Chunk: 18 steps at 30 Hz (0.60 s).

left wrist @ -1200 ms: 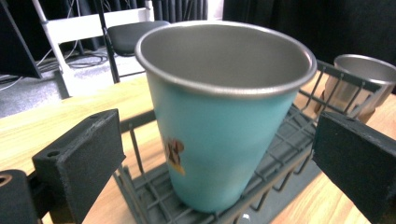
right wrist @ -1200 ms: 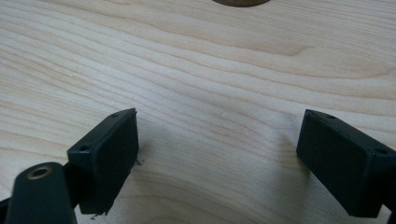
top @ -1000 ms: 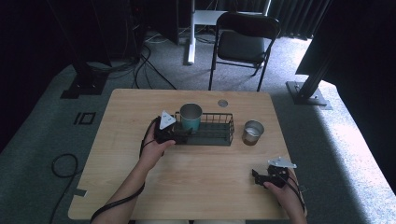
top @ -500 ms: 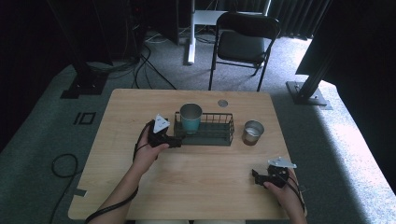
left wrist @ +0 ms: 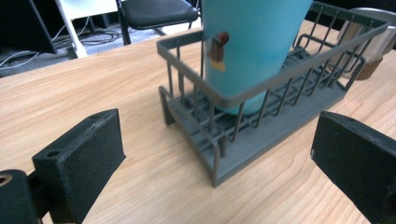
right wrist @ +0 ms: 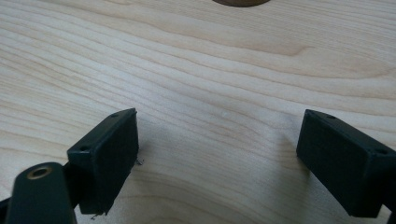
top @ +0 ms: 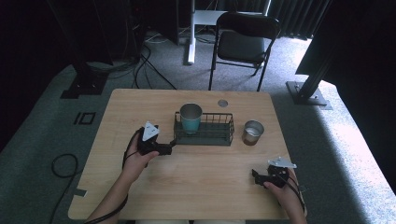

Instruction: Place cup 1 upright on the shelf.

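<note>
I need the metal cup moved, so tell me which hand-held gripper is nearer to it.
Right. The right hand-held gripper sits toward the person from the metal cup; the left hand-held gripper is farther, beyond the wire rack.

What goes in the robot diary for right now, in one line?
left gripper: open, beside rack | cup: upright in rack | right gripper: open over table

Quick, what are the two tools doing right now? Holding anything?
Left tool: open, holding nothing, just in front of the wire basket with the blue cup.
Right tool: open, holding nothing, over bare table.
</note>
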Each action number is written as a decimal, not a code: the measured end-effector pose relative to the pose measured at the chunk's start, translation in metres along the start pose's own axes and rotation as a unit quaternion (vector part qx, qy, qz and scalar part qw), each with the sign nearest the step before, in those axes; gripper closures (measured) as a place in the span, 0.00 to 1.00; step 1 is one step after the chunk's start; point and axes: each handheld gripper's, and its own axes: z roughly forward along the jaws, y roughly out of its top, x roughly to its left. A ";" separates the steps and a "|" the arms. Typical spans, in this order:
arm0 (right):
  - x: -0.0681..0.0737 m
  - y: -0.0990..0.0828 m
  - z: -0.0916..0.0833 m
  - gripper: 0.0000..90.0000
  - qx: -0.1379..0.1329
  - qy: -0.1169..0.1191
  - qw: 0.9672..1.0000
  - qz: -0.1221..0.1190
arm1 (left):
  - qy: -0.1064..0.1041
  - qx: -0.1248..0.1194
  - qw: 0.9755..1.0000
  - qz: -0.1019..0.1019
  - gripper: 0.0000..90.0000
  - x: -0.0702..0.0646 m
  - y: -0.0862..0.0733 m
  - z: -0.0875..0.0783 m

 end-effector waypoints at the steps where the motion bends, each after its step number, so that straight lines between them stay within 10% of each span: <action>1: 0.000 0.000 0.000 0.14 0.000 0.000 1.000 0.000 | 0.001 0.001 1.000 0.000 0.04 0.001 -0.002 -0.002; 18: 0.000 0.000 0.000 0.14 0.000 0.000 1.000 0.000 | 0.017 0.017 1.000 -0.001 0.04 0.011 -0.028 -0.026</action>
